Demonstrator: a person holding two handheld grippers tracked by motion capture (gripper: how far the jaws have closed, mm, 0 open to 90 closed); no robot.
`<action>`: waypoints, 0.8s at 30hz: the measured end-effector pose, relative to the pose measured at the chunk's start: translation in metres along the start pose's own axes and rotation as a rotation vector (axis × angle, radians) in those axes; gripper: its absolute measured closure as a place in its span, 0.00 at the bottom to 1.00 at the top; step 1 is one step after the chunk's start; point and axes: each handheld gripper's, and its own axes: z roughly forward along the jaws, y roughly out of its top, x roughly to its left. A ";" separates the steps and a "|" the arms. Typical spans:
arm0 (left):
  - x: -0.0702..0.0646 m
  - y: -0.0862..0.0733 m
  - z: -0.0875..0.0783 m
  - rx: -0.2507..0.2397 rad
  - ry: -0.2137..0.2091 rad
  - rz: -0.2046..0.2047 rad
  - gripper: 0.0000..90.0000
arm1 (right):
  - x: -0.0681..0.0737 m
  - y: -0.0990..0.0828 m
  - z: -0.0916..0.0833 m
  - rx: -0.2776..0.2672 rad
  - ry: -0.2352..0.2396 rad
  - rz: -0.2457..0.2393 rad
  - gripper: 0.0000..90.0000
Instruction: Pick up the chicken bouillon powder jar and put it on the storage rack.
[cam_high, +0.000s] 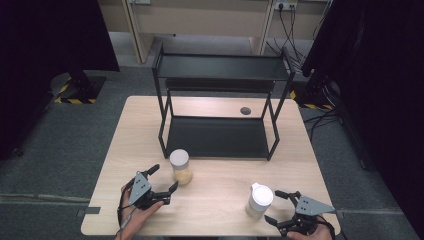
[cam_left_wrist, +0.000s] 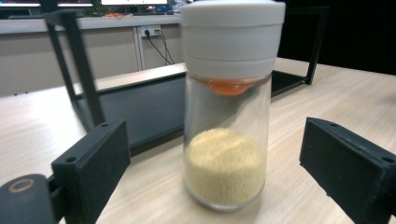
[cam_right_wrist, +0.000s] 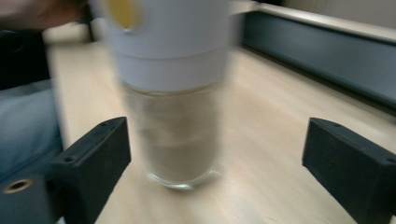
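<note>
A glass jar of yellow grain (cam_left_wrist: 226, 140) with a white lid is seen upright on the bench (cam_high: 220, 200) between the wide-open jaws of the left claw (cam_high: 164, 178), untouched by either pad, while a second white-capped jar (cam_right_wrist: 173, 93) is framed the same way by the right claw (cam_high: 276, 206), likewise fully open and empty. The step in hand is judged to be the approach before a two-handed grasp. Next, each claw would need to be closed squarely on the glass below the lid, probably for a lift toward the black shelf rack (cam_high: 220, 100) beyond the claws.
</note>
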 end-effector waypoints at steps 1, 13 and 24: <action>0.000 0.000 0.000 0.000 0.000 0.000 0.09 | 0.000 0.000 0.000 0.000 0.000 0.000 0.10; 0.001 -0.003 -0.002 -0.015 -0.010 0.000 0.09 | 0.020 -0.010 -0.004 -0.049 -0.159 0.031 0.10; 0.000 0.002 0.006 -0.024 -0.035 0.009 0.09 | 0.018 -0.013 -0.005 -0.065 -0.158 0.051 0.10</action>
